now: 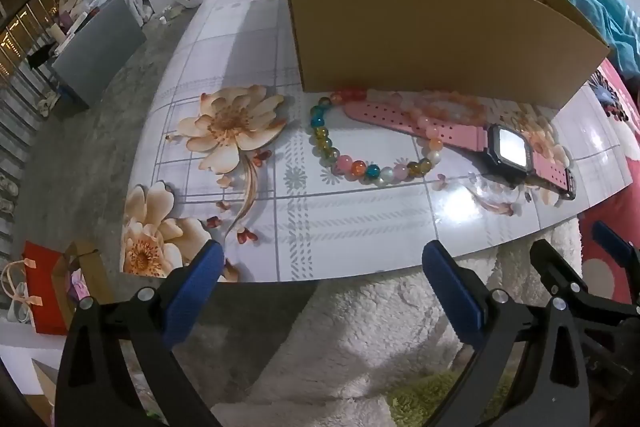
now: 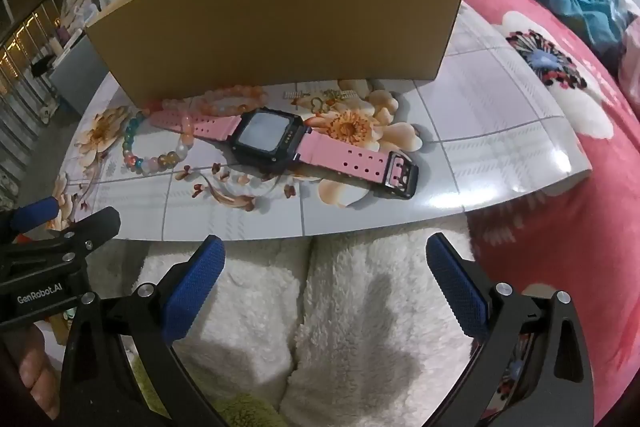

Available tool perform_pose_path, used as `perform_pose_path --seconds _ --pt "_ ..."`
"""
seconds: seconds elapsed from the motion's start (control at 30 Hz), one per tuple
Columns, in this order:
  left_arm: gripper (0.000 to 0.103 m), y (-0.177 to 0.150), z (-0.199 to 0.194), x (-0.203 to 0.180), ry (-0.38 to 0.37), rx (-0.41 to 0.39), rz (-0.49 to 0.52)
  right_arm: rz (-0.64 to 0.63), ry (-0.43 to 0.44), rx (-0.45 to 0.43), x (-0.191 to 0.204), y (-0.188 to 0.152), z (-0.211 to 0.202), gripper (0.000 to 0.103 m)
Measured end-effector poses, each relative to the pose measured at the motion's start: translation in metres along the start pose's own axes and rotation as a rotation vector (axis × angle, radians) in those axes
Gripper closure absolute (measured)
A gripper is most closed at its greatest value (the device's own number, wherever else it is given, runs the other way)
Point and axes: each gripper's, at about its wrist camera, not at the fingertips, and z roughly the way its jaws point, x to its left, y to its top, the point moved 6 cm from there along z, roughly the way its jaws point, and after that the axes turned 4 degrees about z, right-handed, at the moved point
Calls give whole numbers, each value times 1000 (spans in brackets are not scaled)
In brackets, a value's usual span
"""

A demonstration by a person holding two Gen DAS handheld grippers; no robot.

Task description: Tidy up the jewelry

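While nothing is in the cardboard box [image 2: 280, 27] that I can see, sorting has not begun.
Both my left gripper [image 1: 322, 287] and right gripper [image 2: 324, 283] hang spread wide and empty, short of the table edge [image 2: 520, 131]. Pink watch [image 2: 276, 139], multicolour bead bracelet [image 1: 360, 163] and peach bead bracelet [image 2: 232, 99] lie overlapping, just before the box wall; all three remain to be placed.

1 cardboard box [image 1: 420, 23], 1 pink watch [image 2: 272, 139], 2 bead bracelets: multicolour [image 1: 344, 163], peach [image 1: 452, 109].
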Motion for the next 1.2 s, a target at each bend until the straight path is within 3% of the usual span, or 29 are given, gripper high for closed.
perform_pose_path --seconds 1.2 --pt "6 -1 -12 12 41 -37 -28 2 6 -17 6 7 -6 7"
